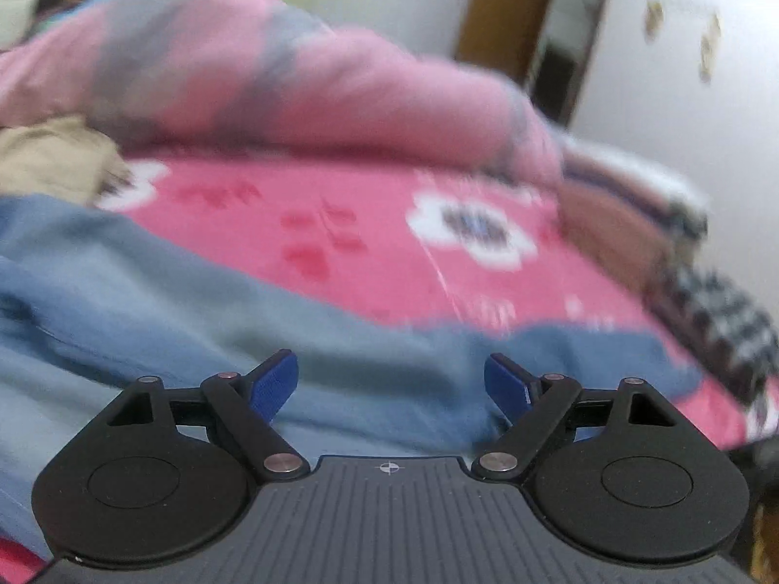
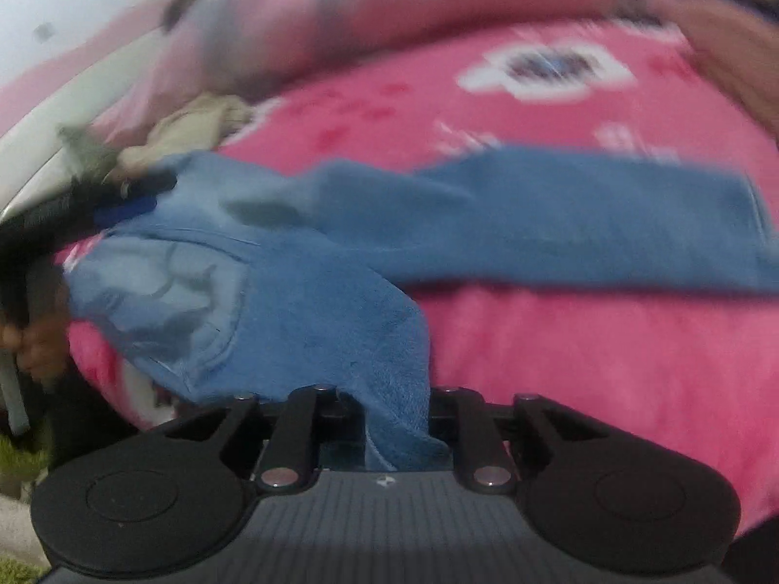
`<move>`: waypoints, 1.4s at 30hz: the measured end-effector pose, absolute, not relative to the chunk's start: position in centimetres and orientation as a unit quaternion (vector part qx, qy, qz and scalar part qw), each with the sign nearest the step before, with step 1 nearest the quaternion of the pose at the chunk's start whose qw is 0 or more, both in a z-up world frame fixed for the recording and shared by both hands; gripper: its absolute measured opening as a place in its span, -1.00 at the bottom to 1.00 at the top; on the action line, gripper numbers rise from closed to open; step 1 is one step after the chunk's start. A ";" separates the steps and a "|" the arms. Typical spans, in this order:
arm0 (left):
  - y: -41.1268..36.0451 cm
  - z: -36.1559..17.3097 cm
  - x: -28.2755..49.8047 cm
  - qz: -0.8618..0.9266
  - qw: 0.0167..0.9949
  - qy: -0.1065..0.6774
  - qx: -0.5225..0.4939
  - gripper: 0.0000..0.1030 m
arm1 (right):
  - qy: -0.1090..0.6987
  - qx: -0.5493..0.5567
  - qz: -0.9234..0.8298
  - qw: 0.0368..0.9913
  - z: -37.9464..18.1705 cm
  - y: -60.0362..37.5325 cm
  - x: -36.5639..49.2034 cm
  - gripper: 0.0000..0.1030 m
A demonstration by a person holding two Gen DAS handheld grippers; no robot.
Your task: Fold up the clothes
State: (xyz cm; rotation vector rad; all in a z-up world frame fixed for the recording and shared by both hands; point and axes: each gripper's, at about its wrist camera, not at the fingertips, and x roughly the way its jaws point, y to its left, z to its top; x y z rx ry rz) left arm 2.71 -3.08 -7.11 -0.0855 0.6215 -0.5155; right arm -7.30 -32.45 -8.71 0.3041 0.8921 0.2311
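The right gripper (image 2: 389, 433) is pinching the near edge of the blue garment (image 2: 341, 263); the garment is lying on the pink bed (image 2: 584, 365), its long axis running left to right, one sleeve stretching far right; the left gripper (image 1: 389, 384) is hanging spread above its left end, gripping nothing.

I am holding my left gripper (image 1: 389, 379) just above the blue garment (image 2: 302, 292), its blue fingers (image 1: 272, 382) standing wide apart with nothing between them. My right gripper (image 2: 389, 433) is pinching a fold of that garment, fingers drawn close around it.
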 end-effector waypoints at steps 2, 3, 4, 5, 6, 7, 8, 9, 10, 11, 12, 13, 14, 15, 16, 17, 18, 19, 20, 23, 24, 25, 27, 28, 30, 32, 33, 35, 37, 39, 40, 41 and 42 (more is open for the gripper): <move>-4.2 -8.6 2.7 -0.260 0.910 0.322 -0.023 0.64 | 0.417 0.154 0.111 0.889 -7.3 -33.7 -7.3 -0.08; -4.7 -9.4 2.7 -0.265 0.905 0.331 -0.014 0.64 | 0.412 0.159 0.111 0.890 -6.6 -34.3 -7.3 0.06; -4.7 -10.0 2.7 -0.264 0.903 0.339 -0.015 0.64 | 0.401 0.154 0.107 0.897 -5.7 -35.0 -7.5 0.20; -4.6 -10.4 2.6 -0.262 0.901 0.344 -0.018 0.64 | 0.387 0.146 0.100 0.905 -4.6 -35.7 -7.8 0.27; -4.5 -10.7 2.6 -0.261 0.900 0.349 -0.022 0.64 | 0.376 0.145 0.091 0.911 -3.8 -36.7 -8.0 0.29; -4.3 -10.8 2.6 -0.263 0.899 0.348 -0.024 0.64 | 0.367 0.147 0.082 0.915 -3.1 -37.7 -8.0 0.34; -4.1 -10.8 2.6 -0.266 0.899 0.347 -0.026 0.64 | 0.360 0.150 0.071 0.918 -2.5 -38.8 -7.8 0.38; -3.9 -10.7 2.7 -0.269 0.898 0.346 -0.029 0.64 | 0.359 0.152 0.058 0.919 -2.2 -39.8 -7.1 0.37; -3.6 -10.6 2.7 -0.271 0.898 0.346 -0.032 0.64 | 0.359 0.154 0.045 0.919 -2.1 -40.8 -6.1 0.37; -3.4 -10.5 2.8 -0.274 0.897 0.345 -0.037 0.64 | 0.362 0.156 0.036 0.918 -2.1 -41.7 -5.0 0.37; -3.1 -10.3 2.9 -0.276 0.896 0.344 -0.042 0.64 | 0.368 0.155 0.033 0.916 -2.3 -42.2 -3.5 0.37; -2.9 -10.0 3.0 -0.276 0.897 0.343 -0.045 0.64 | 0.375 0.154 0.038 0.913 -2.7 -42.4 -2.0 0.37; -2.7 -9.8 3.1 -0.276 0.897 0.342 -0.049 0.64 | 0.382 0.152 0.047 0.910 -3.1 -42.2 -0.4 0.37; -2.2 -9.5 3.2 -0.275 0.899 0.338 -0.052 0.64 | 0.390 0.148 0.058 0.907 -3.6 -41.7 1.4 0.37; -1.9 -9.2 3.5 -0.272 0.901 0.335 -0.053 0.64 | 0.398 0.145 0.069 0.903 -4.1 -41.1 3.1 0.37; -1.4 -8.9 3.7 -0.265 0.904 0.330 -0.055 0.64 | 0.405 0.138 0.083 0.900 -4.6 -40.3 4.8 0.37; -0.9 -8.6 4.0 -0.259 0.908 0.325 -0.057 0.64 | 0.411 0.126 0.101 0.897 -5.2 -38.9 6.6 0.37; -0.4 -8.2 4.2 -0.253 0.911 0.321 -0.059 0.64 | 0.415 0.113 0.121 0.894 -5.6 -37.4 8.2 0.37; 0.1 -8.0 4.6 -0.246 0.914 0.316 -0.060 0.64 | 0.419 0.103 0.140 0.891 -6.0 -35.9 9.6 0.37; 1.9 -7.5 6.0 -0.220 0.925 0.302 -0.064 0.64 | 0.435 0.076 0.201 0.875 -7.1 -31.2 14.3 0.37; 2.5 -7.5 6.6 -0.213 0.928 0.299 -0.066 0.64 | 0.441 0.073 0.224 0.866 -7.5 -29.5 15.6 0.36; 3.2 -7.5 7.2 -0.205 0.930 0.296 -0.069 0.64 | 0.447 0.072 0.249 0.856 -7.9 -27.7 17.0 0.36; 4.3 -7.7 8.7 -0.191 0.933 0.296 -0.072 0.64 | 0.459 0.079 0.291 0.835 -8.9 -24.6 19.5 0.33; 4.8 -7.8 9.4 -0.184 0.934 0.296 -0.073 0.64 | 0.466 0.083 0.303 0.827 -9.5 -23.4 20.8 0.32; 5.7 -8.2 10.7 -0.168 0.938 0.295 -0.075 0.64 | 0.480 0.087 0.313 0.815 -10.7 -21.3 23.0 0.27; 6.8 -8.4 11.9 -0.150 0.941 0.292 -0.080 0.64 | 0.493 0.097 0.322 0.802 -11.8 -19.6 25.2 0.16; 7.4 -8.4 12.4 -0.140 0.943 0.291 -0.086 0.64 | 0.498 0.108 0.324 0.797 -12.3 -19.1 26.2 0.16; 8.7 -8.4 13.2 -0.119 0.945 0.289 -0.098 0.64 | 0.502 0.137 0.341 0.783 -13.0 -18.6 27.6 0.16; 10.2 -8.5 13.9 -0.103 0.947 0.282 -0.112 0.64 | 0.508 0.173 0.376 0.756 -13.1 -18.0 28.2 0.15; 11.9 -8.3 14.5 -0.086 0.950 0.272 -0.130 0.64 | 0.513 0.197 0.405 0.730 -13.4 -17.3 28.4 0.15; 12.7 -8.3 14.9 -0.080 0.949 0.269 -0.141 0.64 | 0.520 0.184 0.408 0.727 -13.5 -16.7 28.2 0.13; 13.5 -8.4 15.4 -0.074 0.948 0.269 -0.156 0.64 | 0.526 0.161 0.401 0.732 -13.8 -16.0 27.8 -0.05; 14.1 -8.7 16.0 -0.071 0.943 0.277 -0.168 0.64 | 0.527 0.142 0.390 0.742 -13.6 -15.6 27.5 -0.14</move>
